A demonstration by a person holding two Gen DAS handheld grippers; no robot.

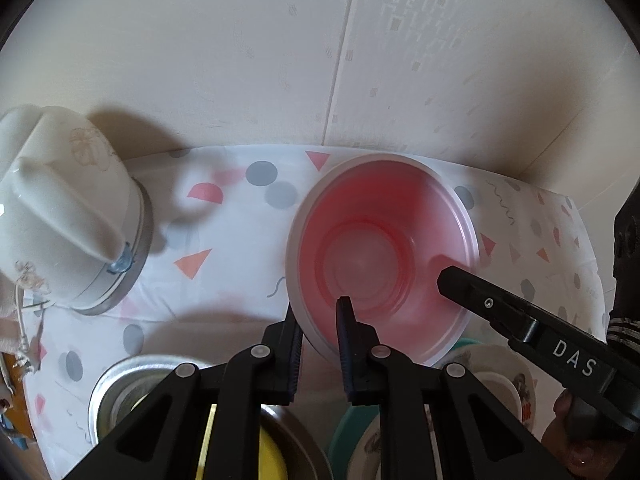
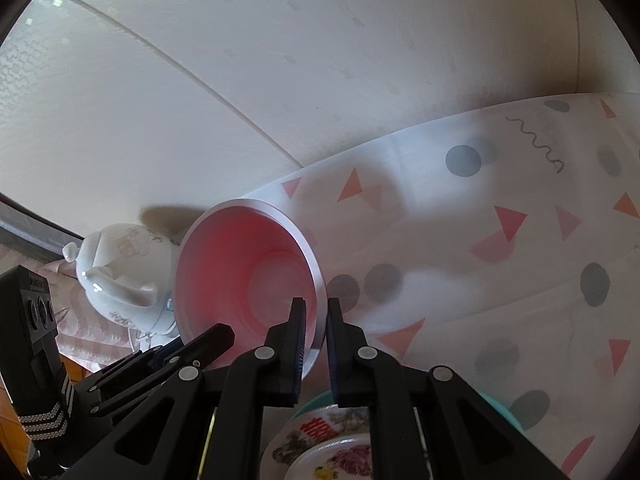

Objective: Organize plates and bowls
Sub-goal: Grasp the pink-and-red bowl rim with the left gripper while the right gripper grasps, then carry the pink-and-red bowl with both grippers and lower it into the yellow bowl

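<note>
Both grippers are being clamped on 1 translucent pink plastic bowl (image 1: 384,256): the left gripper (image 1: 320,320) is pinching its near rim, 1 finger inside, while the right gripper (image 2: 316,320) is nipping the opposite rim. Below them, decorated round plates (image 2: 320,440) are being overhung; beyond, a patterned white tablecloth (image 2: 500,240) is being crossed. A white ceramic teapot (image 1: 64,208) is sitting left.

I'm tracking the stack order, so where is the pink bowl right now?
The pink bowl is held by its rim between the left gripper and the right gripper, above the patterned tablecloth, right of the white teapot.
</note>
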